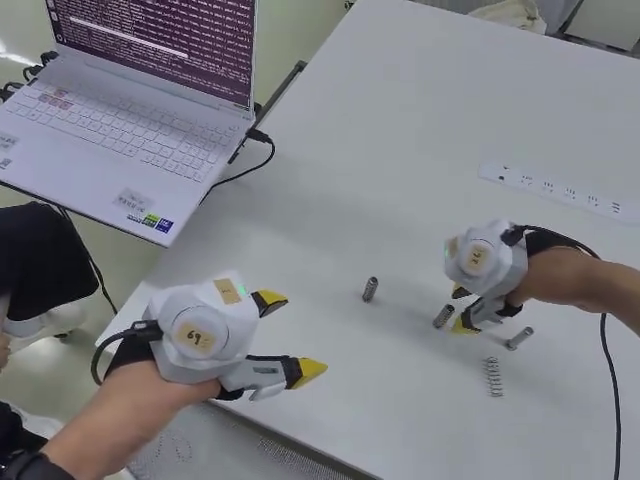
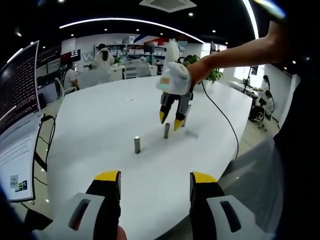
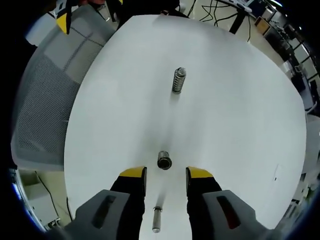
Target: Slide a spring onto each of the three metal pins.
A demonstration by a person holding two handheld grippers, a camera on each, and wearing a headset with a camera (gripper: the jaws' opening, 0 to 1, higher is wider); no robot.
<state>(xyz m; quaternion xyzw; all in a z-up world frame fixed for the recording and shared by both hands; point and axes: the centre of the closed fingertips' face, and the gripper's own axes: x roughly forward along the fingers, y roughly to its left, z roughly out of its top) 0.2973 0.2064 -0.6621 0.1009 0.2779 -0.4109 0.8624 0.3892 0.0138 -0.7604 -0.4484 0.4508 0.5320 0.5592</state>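
An upright metal pin with a spring on it [image 1: 370,289] [image 2: 136,144] [image 3: 178,80] stands mid-table. A second upright pin wearing a spring [image 1: 443,316] [image 2: 166,130] [image 3: 164,160] stands just past the tips of my right gripper [image 1: 463,309] [image 2: 170,119] [image 3: 166,173], which is open and points down over it without touching. A bare pin [image 1: 519,338] [image 3: 157,220] lies flat to the right, beneath that gripper. A loose spring [image 1: 493,376] [image 2: 191,133] lies nearby. My left gripper [image 1: 290,335] [image 2: 155,177] hovers open and empty at the table's near edge.
An open laptop [image 1: 120,130] sits on a side stand at the left, its black cable [image 1: 250,165] running to the white table [image 1: 400,150]. A white power strip [image 1: 555,188] lies at the far right. A grey mesh chair [image 3: 45,90] stands by the table edge.
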